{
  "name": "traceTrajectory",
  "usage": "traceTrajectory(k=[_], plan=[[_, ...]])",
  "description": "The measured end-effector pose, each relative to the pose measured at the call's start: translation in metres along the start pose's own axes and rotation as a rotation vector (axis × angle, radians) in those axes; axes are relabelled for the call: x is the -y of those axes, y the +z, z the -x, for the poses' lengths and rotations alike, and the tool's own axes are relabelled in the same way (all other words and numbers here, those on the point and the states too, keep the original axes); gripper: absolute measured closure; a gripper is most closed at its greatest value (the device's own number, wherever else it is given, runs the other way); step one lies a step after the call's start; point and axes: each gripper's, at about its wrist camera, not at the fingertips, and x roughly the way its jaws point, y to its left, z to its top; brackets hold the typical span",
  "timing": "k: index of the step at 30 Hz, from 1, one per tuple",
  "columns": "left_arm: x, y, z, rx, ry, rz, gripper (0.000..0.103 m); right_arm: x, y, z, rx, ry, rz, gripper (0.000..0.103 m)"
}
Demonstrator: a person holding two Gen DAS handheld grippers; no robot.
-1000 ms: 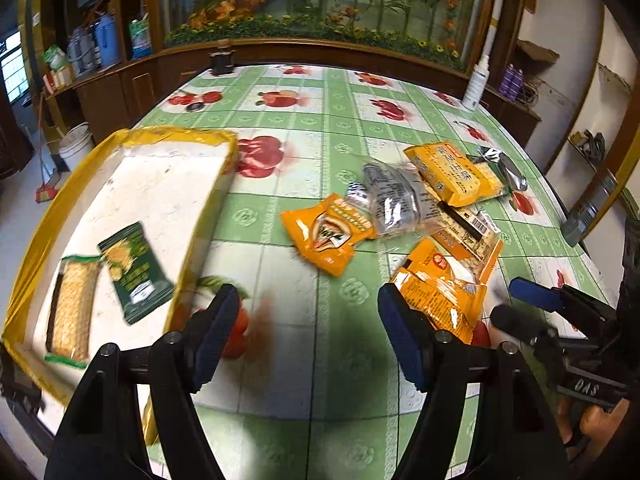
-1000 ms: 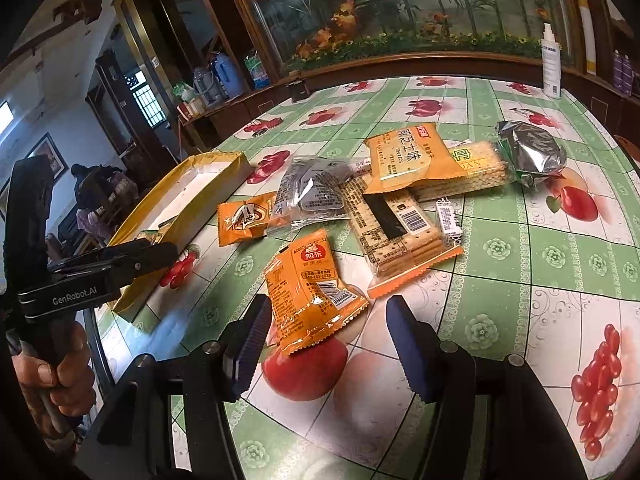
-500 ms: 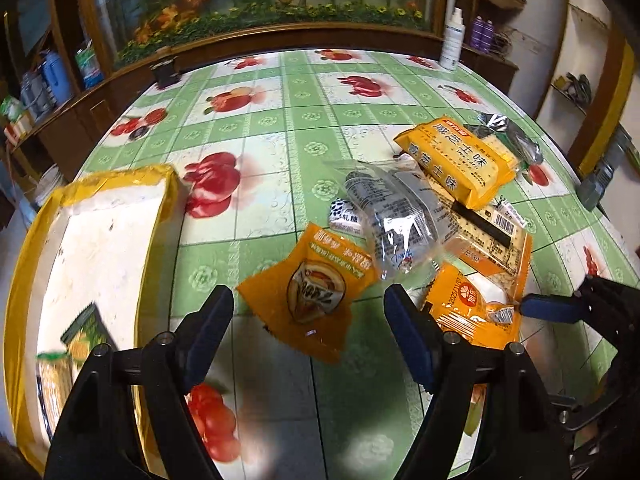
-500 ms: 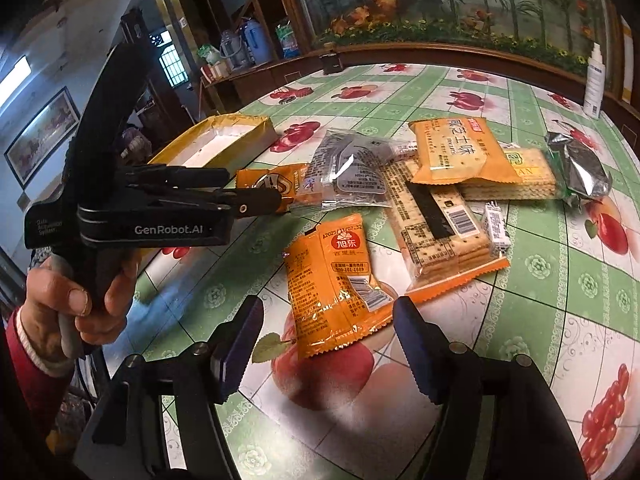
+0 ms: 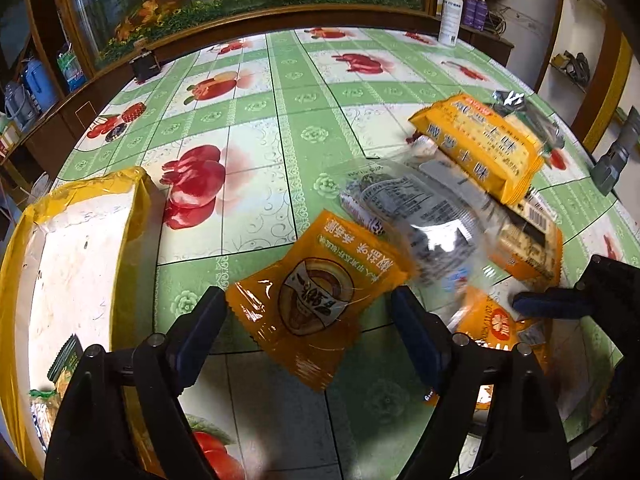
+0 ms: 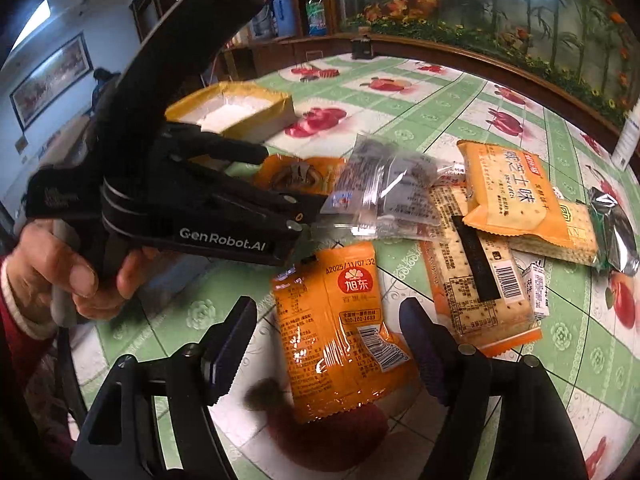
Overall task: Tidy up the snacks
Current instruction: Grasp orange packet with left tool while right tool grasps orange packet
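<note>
I see the tablecloth (image 5: pixel 256 128) in green and white squares, with red fruits printed on it. The box (image 5: pixel 136 208) has yellow walls and a white inside. One snack packet (image 5: pixel 316 300) is orange with a brown round picture; another packet (image 6: pixel 340 328) is orange with a red logo. The cracker pack (image 6: pixel 508 196) is yellow-orange. Both my grippers are black with dark blue pads (image 6: pixel 420 344).

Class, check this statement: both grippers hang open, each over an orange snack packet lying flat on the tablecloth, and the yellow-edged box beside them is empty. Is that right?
Not quite. The yellow-edged box is not empty: the left wrist view shows a green packet in its near corner. The rest holds: left gripper and right gripper are open, each over an orange packet.
</note>
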Motion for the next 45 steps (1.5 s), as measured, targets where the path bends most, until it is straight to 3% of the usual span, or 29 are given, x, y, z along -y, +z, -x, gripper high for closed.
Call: traceTrajectory(k=[3,5,6,10,14,17,19,21,25,35,45], plan=[[-0.003,0.0,-0.001,0.006,-0.027,0.02,0.017,-0.003,-0.001,-0.003,-0.001,-0.029,0.031,0.026],[-0.005,0.001,-0.001,-0.004,-0.03,0.031,0.017,-0.001,-0.001,-0.001,0.001,-0.042,0.023,0.036],[-0.004,0.002,-0.001,-0.005,-0.02,0.026,0.017,0.002,-0.001,0.001,0.005,-0.042,0.015,0.048],[0.005,0.007,-0.001,-0.002,0.028,-0.043,0.016,0.007,-0.004,0.004,0.009,-0.04,0.002,0.049],[0.004,0.012,-0.006,0.005,-0.009,-0.027,0.017,0.006,-0.007,0.008,0.023,-0.048,-0.021,0.056],[-0.002,0.01,-0.004,0.032,-0.068,0.026,0.042,0.01,-0.012,0.014,0.037,-0.026,-0.056,0.06],[-0.003,0.009,-0.003,0.038,-0.05,0.04,0.048,0.014,-0.017,0.019,0.052,-0.012,-0.084,0.063],[-0.003,0.007,0.004,0.059,-0.043,0.044,0.064,0.018,-0.021,0.025,0.067,0.004,-0.114,0.063],[-0.007,0.001,0.018,0.084,-0.062,0.084,0.074,0.025,-0.028,0.036,0.093,0.031,-0.158,0.065],[-0.023,-0.031,0.071,0.18,-0.093,0.204,0.075,0.018,-0.036,0.061,0.15,0.057,-0.182,0.065],[-0.038,-0.06,0.124,0.255,-0.042,0.298,0.075,0.003,-0.024,0.084,0.211,0.06,-0.145,0.065]])
